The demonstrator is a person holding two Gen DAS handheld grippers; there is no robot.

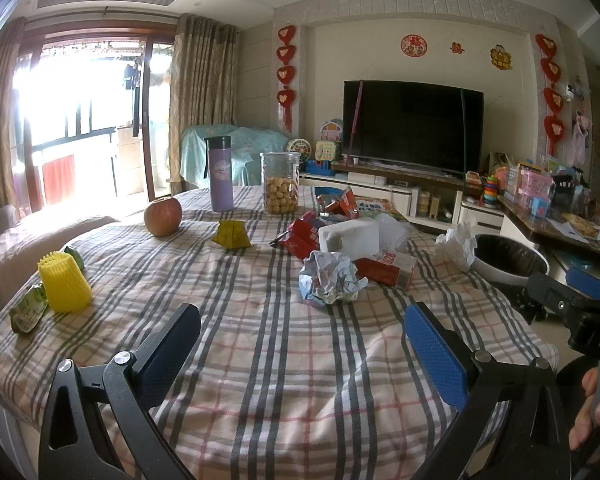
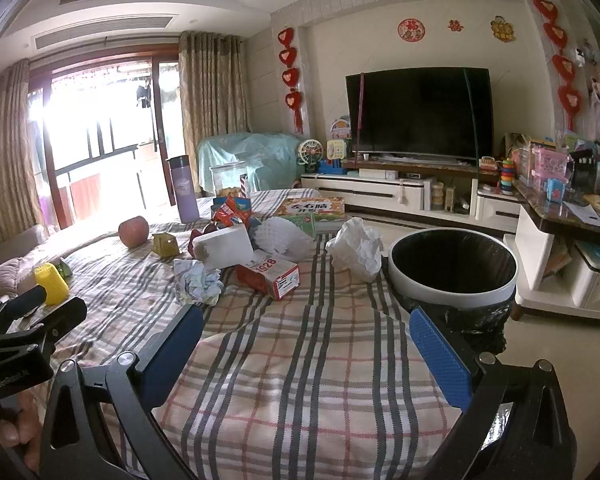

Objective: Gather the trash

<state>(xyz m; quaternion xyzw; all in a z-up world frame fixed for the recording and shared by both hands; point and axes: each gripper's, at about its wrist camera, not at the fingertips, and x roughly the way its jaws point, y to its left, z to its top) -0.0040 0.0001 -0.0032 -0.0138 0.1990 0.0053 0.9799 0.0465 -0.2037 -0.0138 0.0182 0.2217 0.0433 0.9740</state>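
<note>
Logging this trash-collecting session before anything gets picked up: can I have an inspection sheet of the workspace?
Surface: plaid cloth-covered table, bare near the grippers.
Job's things: crumpled grey-white paper ball; red cardboard box; crumpled white tissue; red snack wrappers; black-lined white bin at the table's right edge.
Clutter: red apple, purple bottle, jar of biscuits, yellow ribbed plastic cup.
Grippers: left gripper and right gripper open, empty.
Cables: nothing seen.
Surroundings: black television, toy-cluttered shelves.

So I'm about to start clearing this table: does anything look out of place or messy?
Yes. Litter sits mid-table: a crumpled paper ball, a red carton lying flat, torn red wrappers and a crumpled white tissue by the bin. The yellow cup stands upside down.
</note>
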